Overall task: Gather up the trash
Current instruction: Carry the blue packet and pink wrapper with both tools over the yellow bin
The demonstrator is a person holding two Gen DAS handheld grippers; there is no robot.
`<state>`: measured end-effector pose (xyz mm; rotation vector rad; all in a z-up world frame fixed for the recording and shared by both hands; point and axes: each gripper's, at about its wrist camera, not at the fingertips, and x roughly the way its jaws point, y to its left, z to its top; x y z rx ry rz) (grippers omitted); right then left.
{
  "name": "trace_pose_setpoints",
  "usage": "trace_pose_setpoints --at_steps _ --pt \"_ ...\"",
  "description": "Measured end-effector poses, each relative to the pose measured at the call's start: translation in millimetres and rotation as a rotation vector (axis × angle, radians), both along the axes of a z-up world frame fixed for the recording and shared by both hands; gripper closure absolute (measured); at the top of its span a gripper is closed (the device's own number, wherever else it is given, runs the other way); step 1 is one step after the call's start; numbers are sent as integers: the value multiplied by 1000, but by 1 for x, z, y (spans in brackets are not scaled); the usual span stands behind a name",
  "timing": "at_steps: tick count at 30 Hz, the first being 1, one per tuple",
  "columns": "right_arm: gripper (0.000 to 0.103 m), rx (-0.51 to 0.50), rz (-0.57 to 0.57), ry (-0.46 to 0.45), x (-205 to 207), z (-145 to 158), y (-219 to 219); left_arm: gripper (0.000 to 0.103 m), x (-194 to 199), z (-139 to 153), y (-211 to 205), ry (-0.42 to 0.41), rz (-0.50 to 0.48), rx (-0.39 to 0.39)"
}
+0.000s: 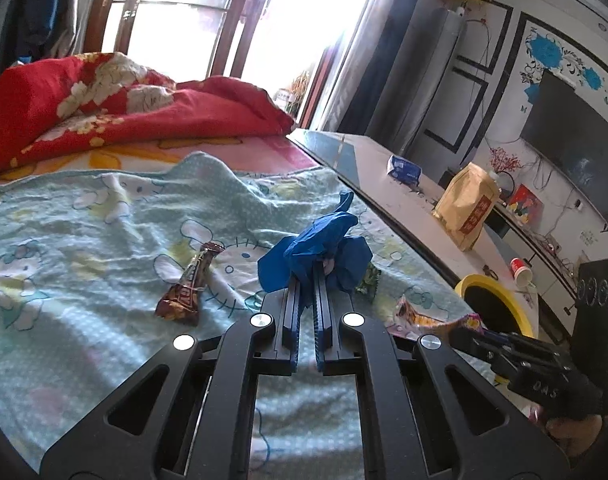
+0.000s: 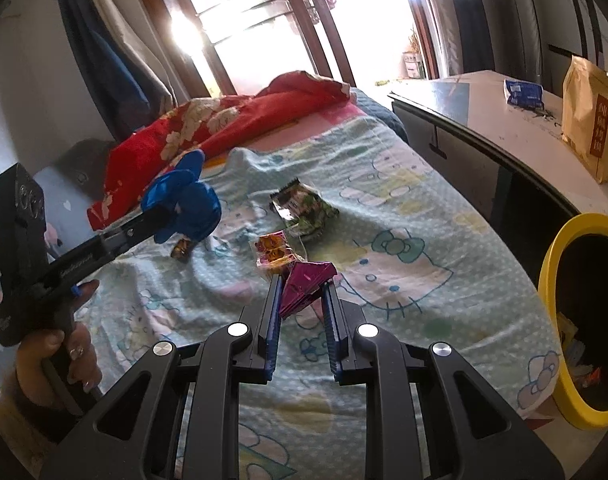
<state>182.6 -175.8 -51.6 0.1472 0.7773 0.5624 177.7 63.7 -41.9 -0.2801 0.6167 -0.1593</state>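
Between the closed fingers of the left gripper (image 1: 307, 280), a crumpled blue glove (image 1: 320, 248) is being pinched, bunching out past the tips and lifted clear of the sheet. The right gripper (image 2: 302, 294) is standing partly open, its jaws flanking a folded purple wrapper (image 2: 304, 286); whether the pads are already biting it cannot be told from either view.

Just beyond that wrapper, an orange-and-pink sachet (image 2: 273, 254) is lying on the patterned bedsheet (image 2: 404, 240), with a green snack packet (image 2: 304, 210) farther up and a brown bar wrapper (image 1: 190, 292) resting near the left gripper. A yellow-rimmed bin (image 2: 552, 280) is waiting off the right edge of the bed, with some litter already showing inside.

Judging by this, the step in hand is securing both pieces and carrying them to the bin. To do it well, the person is probably best closing the right jaws squarely across the wrapper's folded body, not a loose corner, and lifting without snagging the sheet. The glove is floppy, so it should be released well inside the rim, not over its edge. Three wrappers are remaining on the bed.
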Motion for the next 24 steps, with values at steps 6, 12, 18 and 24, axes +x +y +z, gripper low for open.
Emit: trace_pose_setpoints --at_steps 6,12,18,24 --pt "84 9 -2 -41 -7 17 -3 101 -13 16 1 -36 -4 -10" --pt "84 23 -27 -69 -11 30 -16 101 -20 28 -8 -61 -30 -20" --pt "84 39 -70 -79 -11 38 -37 101 -21 33 -26 -67 -74 -14" --pt "84 55 -116 -88 -12 43 -59 101 -23 35 -44 -69 -114 -4"
